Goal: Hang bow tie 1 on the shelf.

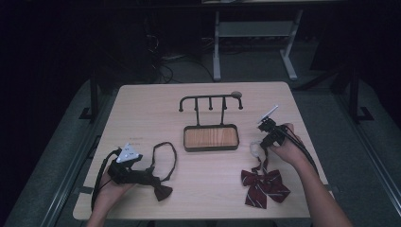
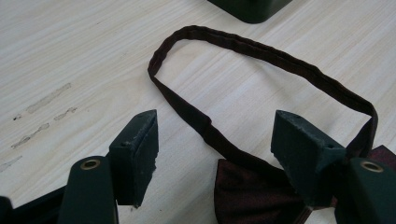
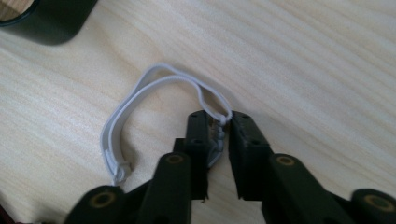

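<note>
A dark maroon bow tie [image 1: 161, 190] lies at the front left of the table, its strap [image 1: 165, 150] looped out beyond it. My left gripper [image 1: 147, 178] rests low beside it. In the left gripper view the gripper [image 2: 215, 126] is open, the bow [image 2: 247, 191] and strap [image 2: 261, 51] lying between the wide jaws, untouched. A red striped bow tie [image 1: 265, 187] lies at the front right with a white elastic loop [image 1: 255, 147] at its far end. My right gripper [image 3: 219, 119] is shut on that elastic loop [image 3: 135, 100] close to the tabletop.
A black hanger stand [image 1: 210, 100] with several pegs rises from a wooden-floored tray base [image 1: 189, 144] at the table's middle. Its dark corner appears in the left gripper view [image 2: 247, 9] and the right gripper view [image 3: 51, 23]. Cables trail from both grippers.
</note>
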Tool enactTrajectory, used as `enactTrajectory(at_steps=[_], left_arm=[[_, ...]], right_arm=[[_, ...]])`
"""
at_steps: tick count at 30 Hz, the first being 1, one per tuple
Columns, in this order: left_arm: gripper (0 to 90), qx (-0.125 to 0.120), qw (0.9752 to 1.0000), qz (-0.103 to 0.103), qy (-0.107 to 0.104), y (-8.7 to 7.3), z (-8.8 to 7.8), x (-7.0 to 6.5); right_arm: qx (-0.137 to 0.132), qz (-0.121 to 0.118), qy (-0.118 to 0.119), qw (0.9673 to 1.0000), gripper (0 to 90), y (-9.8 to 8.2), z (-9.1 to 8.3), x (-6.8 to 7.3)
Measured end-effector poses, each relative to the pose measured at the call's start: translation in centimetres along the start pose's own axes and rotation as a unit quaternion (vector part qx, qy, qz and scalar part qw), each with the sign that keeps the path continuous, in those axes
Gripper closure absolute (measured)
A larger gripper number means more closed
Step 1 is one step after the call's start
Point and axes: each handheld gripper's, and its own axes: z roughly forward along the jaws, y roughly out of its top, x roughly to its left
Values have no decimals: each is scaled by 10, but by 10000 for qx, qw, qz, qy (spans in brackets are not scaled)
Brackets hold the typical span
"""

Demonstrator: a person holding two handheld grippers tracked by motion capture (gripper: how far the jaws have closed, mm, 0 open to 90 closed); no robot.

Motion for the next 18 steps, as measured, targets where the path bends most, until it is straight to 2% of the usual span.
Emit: enactTrajectory(at_steps=[2, 10, 14, 18], left_arm=[[326, 0, 10000, 12, 2, 0, 0, 0], [325, 21, 10000, 6, -4, 0, 1, -1], [325, 26, 10000, 21, 1, 0, 1, -2], [325, 20, 10000, -8, 3, 0, 1, -1]], right_arm=[[12, 10, -1, 10000, 838, -1, -1, 0], [-86, 5, 366, 9993, 859, -6, -14, 1], [-144, 15, 607, 9980, 856, -11, -23, 0], [-245, -72, 767, 9967, 856, -13, -33, 1]])
